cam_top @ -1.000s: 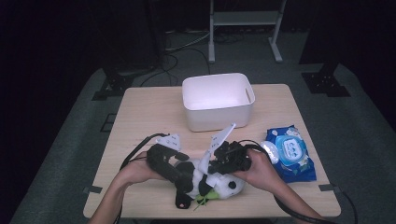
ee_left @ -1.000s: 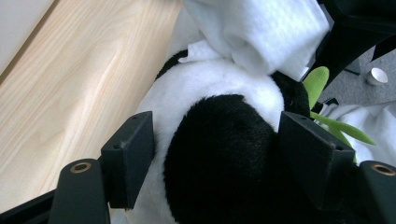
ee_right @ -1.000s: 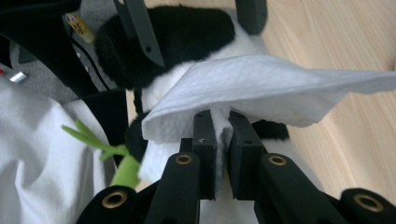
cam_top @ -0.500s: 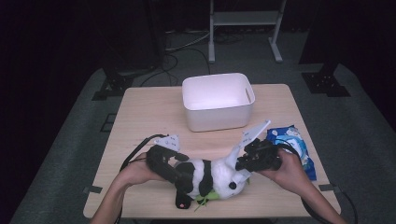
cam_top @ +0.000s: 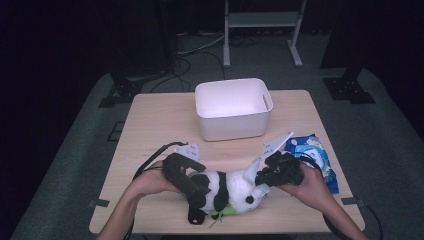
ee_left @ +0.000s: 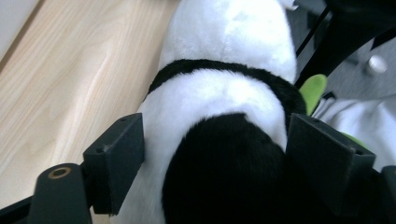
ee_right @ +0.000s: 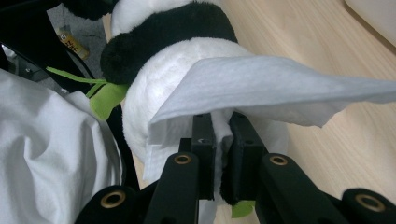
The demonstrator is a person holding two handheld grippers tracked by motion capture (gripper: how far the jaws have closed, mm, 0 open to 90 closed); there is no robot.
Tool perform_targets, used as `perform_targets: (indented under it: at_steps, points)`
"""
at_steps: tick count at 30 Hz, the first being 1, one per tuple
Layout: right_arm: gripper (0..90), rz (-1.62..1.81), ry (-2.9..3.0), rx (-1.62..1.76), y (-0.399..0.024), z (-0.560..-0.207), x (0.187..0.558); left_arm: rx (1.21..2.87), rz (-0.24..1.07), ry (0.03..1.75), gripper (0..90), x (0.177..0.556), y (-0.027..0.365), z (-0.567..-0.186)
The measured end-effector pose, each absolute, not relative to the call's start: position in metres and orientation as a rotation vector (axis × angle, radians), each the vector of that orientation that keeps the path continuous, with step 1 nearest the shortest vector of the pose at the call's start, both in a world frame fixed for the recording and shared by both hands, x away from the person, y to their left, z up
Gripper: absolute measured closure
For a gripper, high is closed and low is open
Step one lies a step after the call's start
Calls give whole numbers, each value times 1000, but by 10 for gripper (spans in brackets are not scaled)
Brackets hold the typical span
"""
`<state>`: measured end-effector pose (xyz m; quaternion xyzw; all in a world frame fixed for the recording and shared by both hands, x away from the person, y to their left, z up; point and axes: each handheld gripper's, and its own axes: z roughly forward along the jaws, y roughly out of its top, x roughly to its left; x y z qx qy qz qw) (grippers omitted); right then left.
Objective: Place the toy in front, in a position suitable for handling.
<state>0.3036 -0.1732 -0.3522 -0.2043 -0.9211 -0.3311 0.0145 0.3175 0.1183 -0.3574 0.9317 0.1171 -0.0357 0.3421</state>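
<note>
Right gripper (ee_right: pixel 218 154): jaws clamped on one thin white wipe (ee_right: pixel 280 88), draped against the panda. Left gripper (ee_left: pixel 212 163): jaws just opening, astride the panda's rump, grip not discernible. One plush panda (cam_top: pixel 225 190), furry black-and-white, lying at the near table edge, long axis crosswise, head toward the right gripper. One white plastic tub (cam_top: pixel 234 109); one blue wipe packet (cam_top: pixel 312 155); one wooden table (cam_top: pixel 160 120).

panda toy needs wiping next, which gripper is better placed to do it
Right. The right gripper is shut on the wet wipe, draped against the panda toy. The left gripper straddles its body.
</note>
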Motion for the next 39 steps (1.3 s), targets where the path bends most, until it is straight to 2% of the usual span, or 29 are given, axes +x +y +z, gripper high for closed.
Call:
perform_targets:
  at_steps: [3,7,9,11,13,17,20,21,22,24,32,39]
  points:
    - [812,-1035,-2860,-636,-174,-353,302,2477,-77,282,107,320,106,-360]
    - [812,-1035,-2855,-634,-175,-353,301,2540,-120,260,99,324,90,-370]
    - [811,-1030,-2856,-634,-176,-353,302,2544,-133,244,175,326,89,-369]
    - [810,-1030,-2856,-641,-177,-353,303,2545,-109,232,298,327,89,-365]
    - [810,-1034,-2854,-651,-179,-352,307,2547,-87,222,364,329,88,-362]
    - [810,-1021,-2867,-677,-182,-347,316,2544,-27,205,396,336,86,-356]
    - [811,-1007,-2884,-701,-184,-343,323,2543,66,175,400,346,80,-349]
    - [812,-1011,-2894,-727,-187,-341,330,2541,157,141,401,353,75,-344]
    - [812,-1014,-2896,-743,-188,-339,333,2541,157,141,401,353,75,-344]
    - [814,-1014,-2911,-764,-190,-338,340,2552,239,141,398,364,67,-341]
    - [818,-987,-2903,-737,-181,-347,345,2500,224,139,385,364,78,-360]
    - [817,-1007,-2957,-651,-150,-323,358,2474,193,130,370,351,86,-362]
